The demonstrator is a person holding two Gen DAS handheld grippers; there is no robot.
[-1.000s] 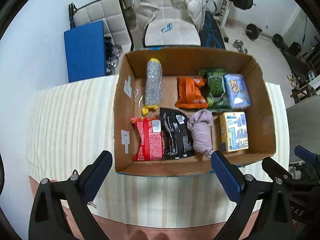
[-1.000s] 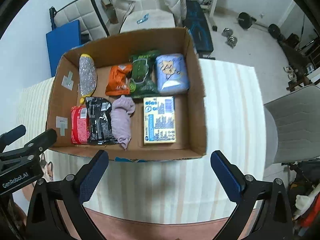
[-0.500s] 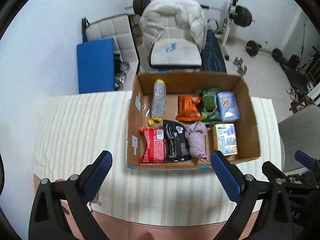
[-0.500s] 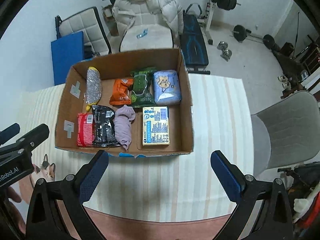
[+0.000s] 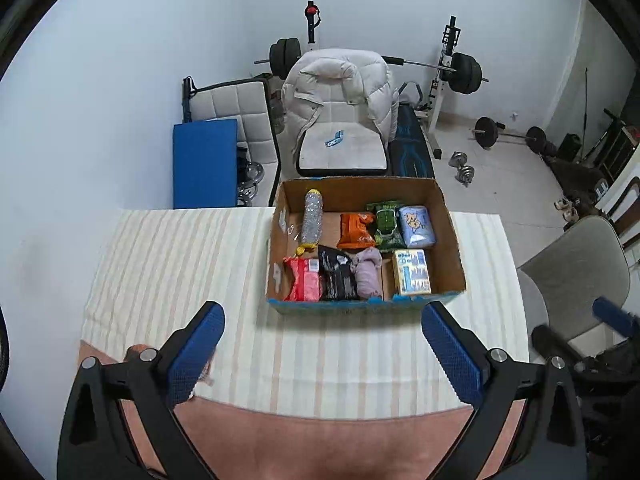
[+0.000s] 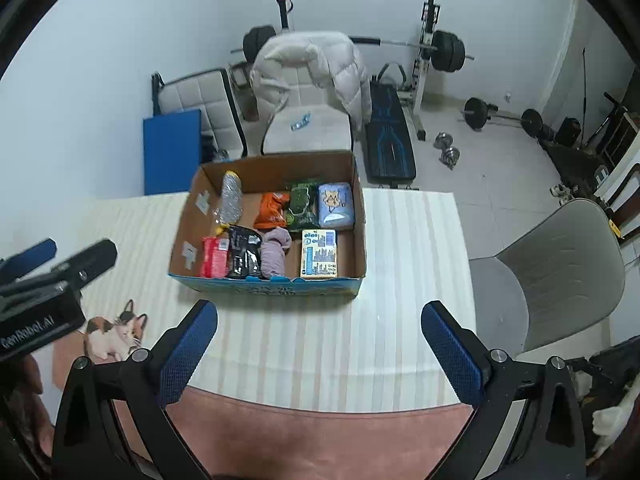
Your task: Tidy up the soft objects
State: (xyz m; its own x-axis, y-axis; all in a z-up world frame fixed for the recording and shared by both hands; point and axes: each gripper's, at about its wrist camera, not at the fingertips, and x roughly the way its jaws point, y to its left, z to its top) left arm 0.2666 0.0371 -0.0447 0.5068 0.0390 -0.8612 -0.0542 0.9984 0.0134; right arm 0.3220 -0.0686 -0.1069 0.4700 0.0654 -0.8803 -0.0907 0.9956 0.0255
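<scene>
We hold left claw [image 5: 320,354] and right claw [image 6: 318,350] wide apart, empty | cardboard box [image 5: 454,254] of soft packs at 12 o'clock | bare striped table [image 5: 168,264] toward 9.

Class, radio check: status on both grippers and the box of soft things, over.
Left gripper open, empty. Right gripper open, empty. Cardboard box on striped table, packets and purple cloth inside. Nothing between fingers and box.

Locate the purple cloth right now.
Both wrist views: purple cloth in the cardboard box's front row, between the black packet and yellow carton.
</scene>
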